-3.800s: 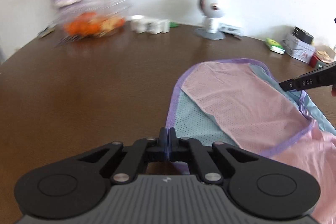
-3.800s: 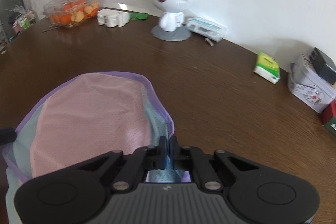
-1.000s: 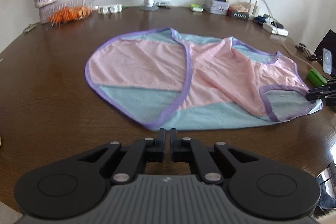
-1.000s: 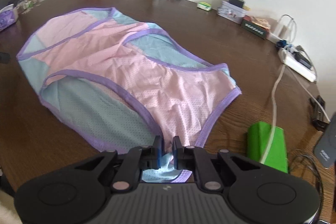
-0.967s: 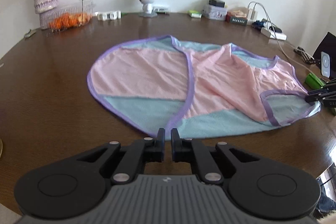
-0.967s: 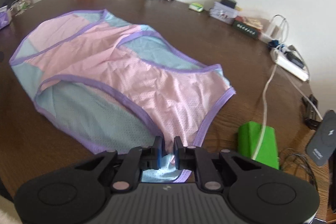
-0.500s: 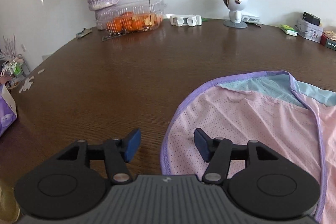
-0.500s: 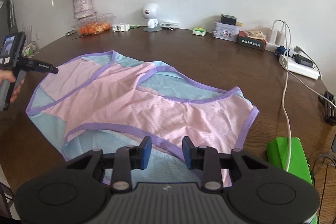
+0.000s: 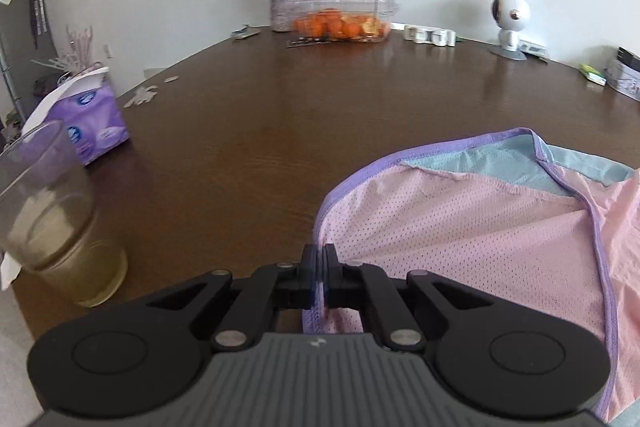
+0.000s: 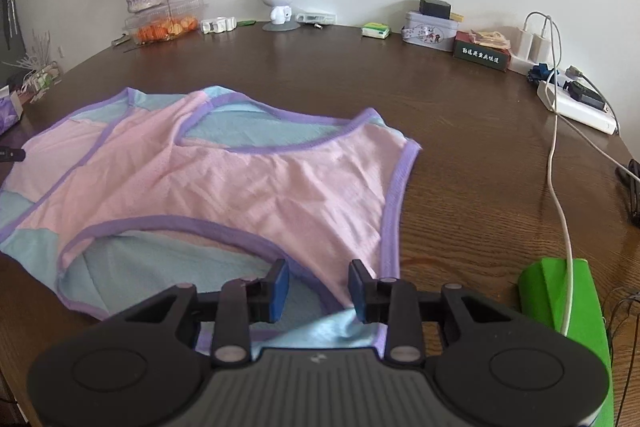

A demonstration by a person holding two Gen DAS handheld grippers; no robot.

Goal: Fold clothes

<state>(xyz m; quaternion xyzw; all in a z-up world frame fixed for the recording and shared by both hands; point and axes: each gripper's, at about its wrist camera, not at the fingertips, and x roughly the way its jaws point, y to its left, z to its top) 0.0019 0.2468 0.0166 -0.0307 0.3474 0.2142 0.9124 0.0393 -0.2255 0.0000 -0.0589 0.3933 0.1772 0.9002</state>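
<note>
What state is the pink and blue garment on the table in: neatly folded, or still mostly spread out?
Mostly spread out. The garment lies wide and flat on the table, with only its left end flapped over; the left gripper pinches that purple-trimmed edge.

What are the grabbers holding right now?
The left hand-held gripper pinches the pink top by its purple edge. The right hand-held gripper is open, holding nothing.

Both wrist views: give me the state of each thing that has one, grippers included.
Left gripper: jaws just closed, shut on the top's purple hem.
Right gripper: jaws just opened, apart over the top, gripping nothing.
Top: spread on the table, partly folded, wrinkled.
Glass: upright, cloudy liquid in the bottom.
Fruit box: lid closed.
</note>
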